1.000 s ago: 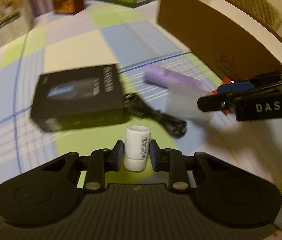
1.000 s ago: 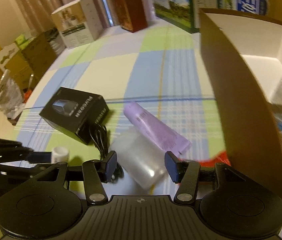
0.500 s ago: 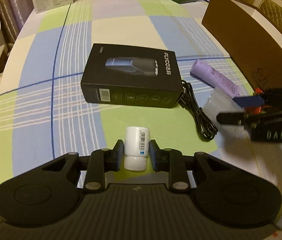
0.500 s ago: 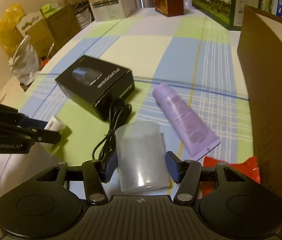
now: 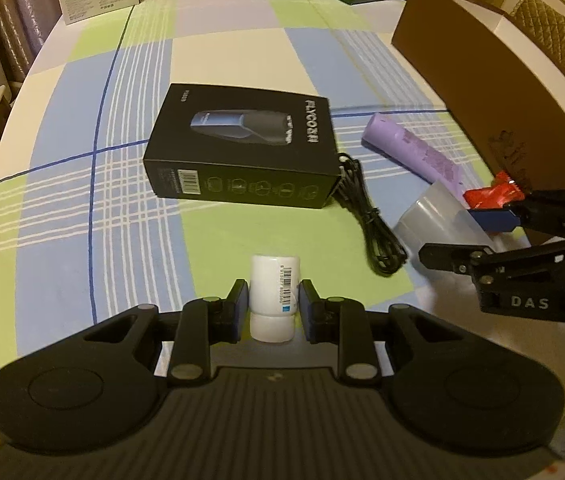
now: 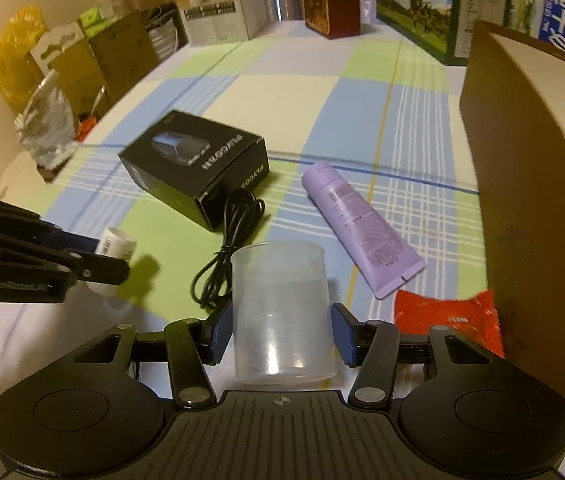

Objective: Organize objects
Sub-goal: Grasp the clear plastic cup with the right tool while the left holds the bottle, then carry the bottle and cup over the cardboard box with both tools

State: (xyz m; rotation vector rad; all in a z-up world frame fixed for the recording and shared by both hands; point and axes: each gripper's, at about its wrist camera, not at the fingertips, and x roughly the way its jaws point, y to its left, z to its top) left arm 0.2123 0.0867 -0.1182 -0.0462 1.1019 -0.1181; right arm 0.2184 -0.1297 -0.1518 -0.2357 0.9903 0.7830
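Observation:
My left gripper (image 5: 272, 306) is shut on a small white bottle (image 5: 273, 296) with a barcode label, held just above the checked tablecloth; it also shows in the right wrist view (image 6: 111, 254). My right gripper (image 6: 280, 334) is shut on a translucent plastic cup (image 6: 281, 314), seen from the left wrist view (image 5: 438, 222) lying on its side. A black shaver box (image 5: 244, 146), a coiled black cable (image 5: 370, 216), a purple tube (image 6: 360, 228) and a red packet (image 6: 448, 314) lie on the table.
A large open brown cardboard box (image 6: 530, 200) stands at the right, close to the red packet. Cartons and boxes (image 6: 414, 4) line the table's far edge. More boxes and bags (image 6: 42, 80) stand beyond the left edge.
Both views have swung and steadied. The right gripper has closed in on the cup, which now sits squarely between its fingers. The left gripper still holds the white bottle.

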